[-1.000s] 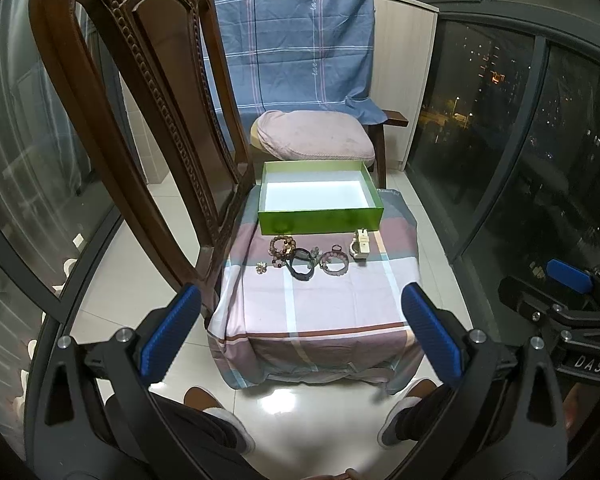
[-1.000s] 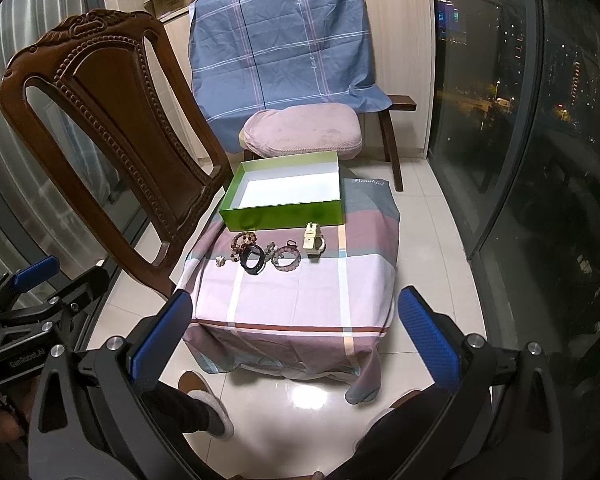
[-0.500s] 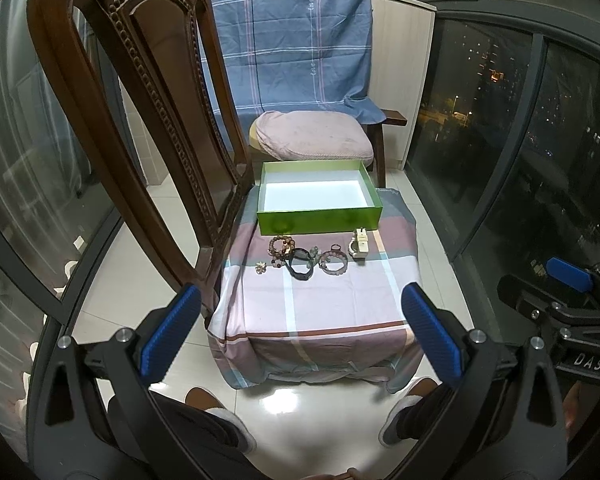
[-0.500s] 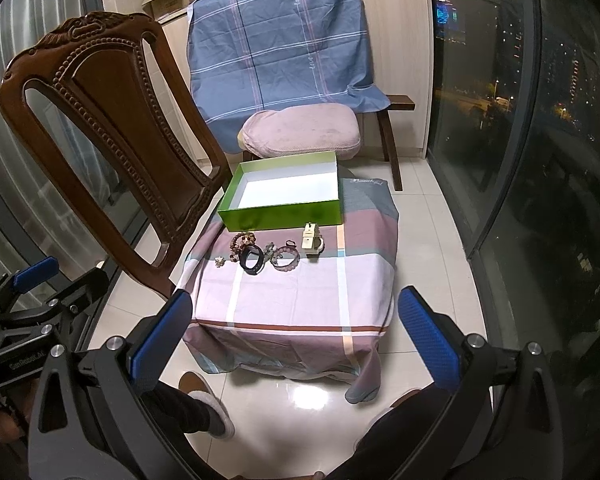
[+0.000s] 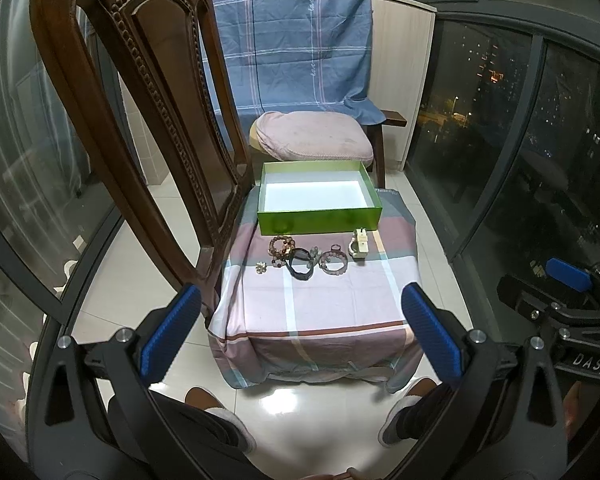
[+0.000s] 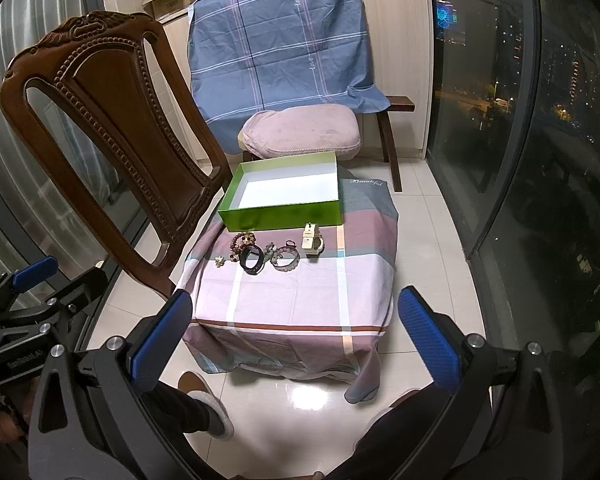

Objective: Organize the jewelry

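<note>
An open green box (image 5: 318, 218) (image 6: 284, 214) with a white floor stands at the far end of a low table under a pink checked cloth (image 5: 320, 300) (image 6: 296, 296). In front of it lie a brown bead bracelet (image 5: 281, 245) (image 6: 242, 240), a black band (image 5: 300, 262) (image 6: 253, 260), a pale bead bracelet (image 5: 334, 260) (image 6: 286, 258), a cream watch (image 5: 360, 243) (image 6: 312, 238) and a small charm (image 5: 261, 267) (image 6: 219, 261). My left gripper (image 5: 300, 332) and right gripper (image 6: 296, 332) both hang open, well short of the table, with nothing between the fingers.
A carved wooden chair back (image 5: 140, 120) (image 6: 108, 152) rises left of the table. Behind the box sits a stool with a pink cushion (image 5: 312, 140) and a blue cloth (image 6: 280, 48). Dark windows (image 5: 540, 160) line the right. The person's feet (image 5: 220, 412) rest on the tiled floor.
Both views shifted only slightly; the left one tilted a little. The jewelry and box have not moved, and both grippers stay open.
</note>
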